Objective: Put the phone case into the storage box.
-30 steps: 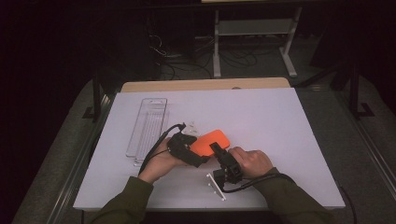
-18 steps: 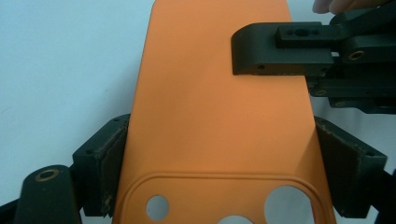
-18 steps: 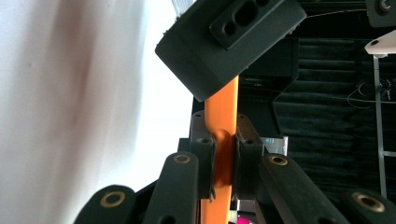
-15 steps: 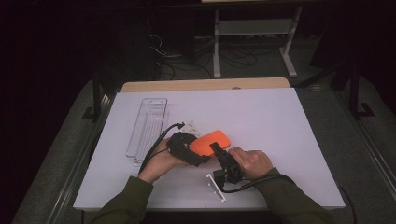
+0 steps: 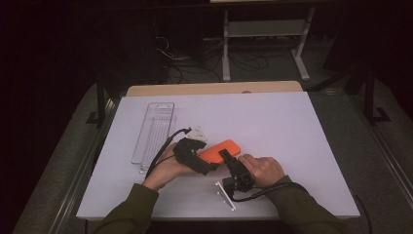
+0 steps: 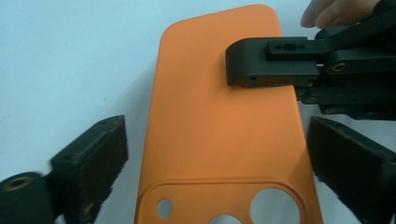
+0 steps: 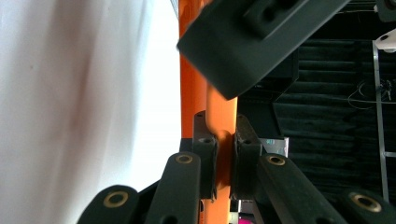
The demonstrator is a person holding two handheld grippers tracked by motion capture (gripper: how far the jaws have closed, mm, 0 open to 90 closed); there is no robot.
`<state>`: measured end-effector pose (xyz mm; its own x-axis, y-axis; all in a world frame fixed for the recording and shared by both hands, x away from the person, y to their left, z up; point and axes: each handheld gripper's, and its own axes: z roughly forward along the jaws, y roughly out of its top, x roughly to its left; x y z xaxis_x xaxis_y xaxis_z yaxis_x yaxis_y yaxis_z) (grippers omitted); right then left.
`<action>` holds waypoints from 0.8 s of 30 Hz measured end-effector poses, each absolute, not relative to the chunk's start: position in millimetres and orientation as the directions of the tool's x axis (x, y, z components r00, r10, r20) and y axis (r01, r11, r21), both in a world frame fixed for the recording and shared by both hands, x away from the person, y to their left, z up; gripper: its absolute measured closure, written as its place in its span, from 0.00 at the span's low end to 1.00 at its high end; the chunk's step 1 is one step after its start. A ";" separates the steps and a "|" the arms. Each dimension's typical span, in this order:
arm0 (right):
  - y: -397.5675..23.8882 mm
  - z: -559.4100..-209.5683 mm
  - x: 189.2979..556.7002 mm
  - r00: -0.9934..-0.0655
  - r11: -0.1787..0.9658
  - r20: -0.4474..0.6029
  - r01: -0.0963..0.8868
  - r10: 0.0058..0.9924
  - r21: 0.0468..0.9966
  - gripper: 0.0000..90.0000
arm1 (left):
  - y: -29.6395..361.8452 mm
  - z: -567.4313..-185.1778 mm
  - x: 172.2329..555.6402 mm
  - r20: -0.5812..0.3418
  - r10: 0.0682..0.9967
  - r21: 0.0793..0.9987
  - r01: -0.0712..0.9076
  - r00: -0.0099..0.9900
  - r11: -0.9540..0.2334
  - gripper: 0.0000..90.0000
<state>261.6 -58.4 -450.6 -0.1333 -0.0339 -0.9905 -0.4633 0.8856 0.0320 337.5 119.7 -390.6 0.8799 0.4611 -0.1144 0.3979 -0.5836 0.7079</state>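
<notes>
1. The orange phone case (image 5: 220, 150) is sitting near the front edge of the desk (image 5: 292, 126), a little left of the middle, between the person's two hands.
2. The right tongs (image 7: 223, 158) are clamping the case's thin edge, pads pressing on both faces of it.
3. The left tongs (image 6: 219, 168) have just been opening; their jaws are now standing apart on either side of the case's camera-cutout end, with a gap showing at each long edge.
4. The case's long axis is running straight ahead of the left tongs, out toward the right tongs at its far side edge.
5. The right hand (image 5: 263, 170) is therefore carrying the case, and any next move likely depends on that grip.
6. A clear tray (image 5: 154, 130) is lying toward the desk's left edge.
</notes>
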 end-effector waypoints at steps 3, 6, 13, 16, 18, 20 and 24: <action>-58.4 -450.6 261.7 -0.133 0.886 -0.990 -0.463 -0.037 0.029 0.91 | 120.1 -390.0 337.5 -0.119 0.463 0.718 0.398 0.879 -0.571 0.03; -58.5 -451.3 261.7 -0.139 0.888 -0.990 -0.459 -0.032 0.036 0.91 | 120.8 -389.0 337.3 -0.123 0.452 0.722 0.392 0.884 -0.571 0.00; -59.9 -451.4 263.8 -0.151 0.893 -0.988 -0.449 -0.036 0.036 0.91 | 121.7 -386.3 335.6 -0.131 0.431 0.726 0.382 0.893 -0.572 0.00; -61.8 -451.0 265.2 -0.157 0.898 -0.987 -0.437 -0.031 0.041 0.91 | 122.4 -386.1 335.4 -0.133 0.425 0.728 0.379 0.895 -0.571 0.00; -63.6 -449.6 266.4 -0.172 0.902 -0.984 -0.430 -0.040 0.039 0.91 | 123.2 -385.6 335.4 -0.124 0.423 0.725 0.373 0.898 -0.579 0.00; -65.7 -450.7 268.5 -0.158 0.903 -0.987 -0.426 -0.024 0.046 0.90 | 124.0 -384.8 335.3 -0.121 0.419 0.724 0.369 0.900 -0.582 0.00; -71.1 -449.8 272.3 -0.185 0.914 -0.982 -0.403 -0.033 0.045 0.90 | 127.4 -382.4 337.1 -0.105 0.406 0.727 0.348 0.908 -0.592 0.00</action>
